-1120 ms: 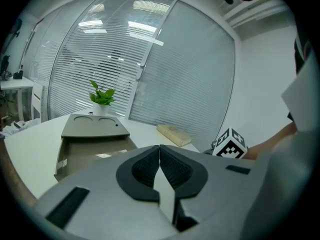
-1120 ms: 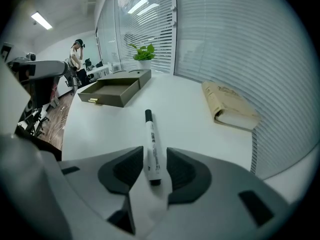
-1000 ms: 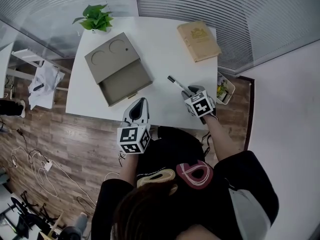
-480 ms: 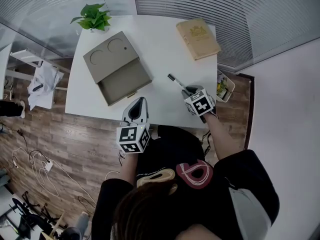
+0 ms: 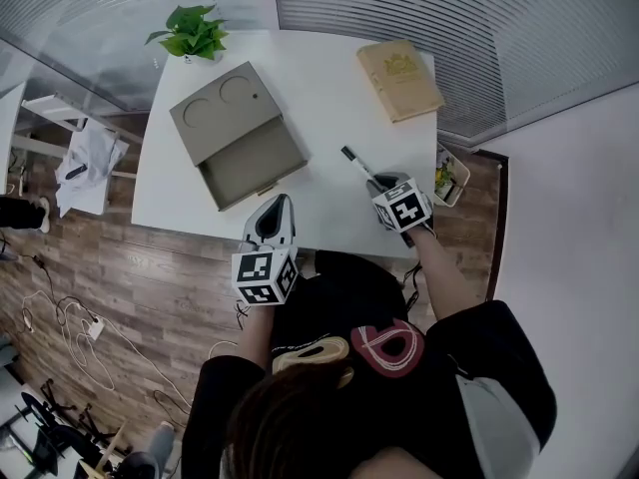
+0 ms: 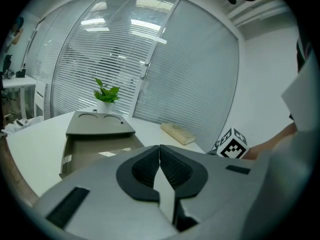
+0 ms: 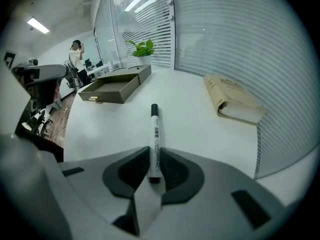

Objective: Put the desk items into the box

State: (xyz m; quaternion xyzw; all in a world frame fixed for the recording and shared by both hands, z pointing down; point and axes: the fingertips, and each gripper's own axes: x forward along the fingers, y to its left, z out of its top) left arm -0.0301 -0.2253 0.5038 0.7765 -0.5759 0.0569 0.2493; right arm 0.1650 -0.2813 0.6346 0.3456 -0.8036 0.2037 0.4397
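My right hand-held gripper (image 7: 151,154) has just been closing, and its pads now clamp the back end of the marker (image 7: 154,134), which a second ago sat loose in a wider gap. The marker lies flat on the white surface (image 5: 319,98) in the same spot as before, near the front edge and the right corner, with its black cap pointing away from the hand-held gripper. It is well apart from the box (image 5: 237,133), whose drawer stands pulled out towards me. The left hand-held gripper (image 6: 160,150) has not moved. It hangs over the front edge just short of the box, with its jaws pressed together and nothing between them. The book (image 5: 399,80) at the far right corner and the potted plant (image 5: 190,33) at the far left corner sit where they did earlier.
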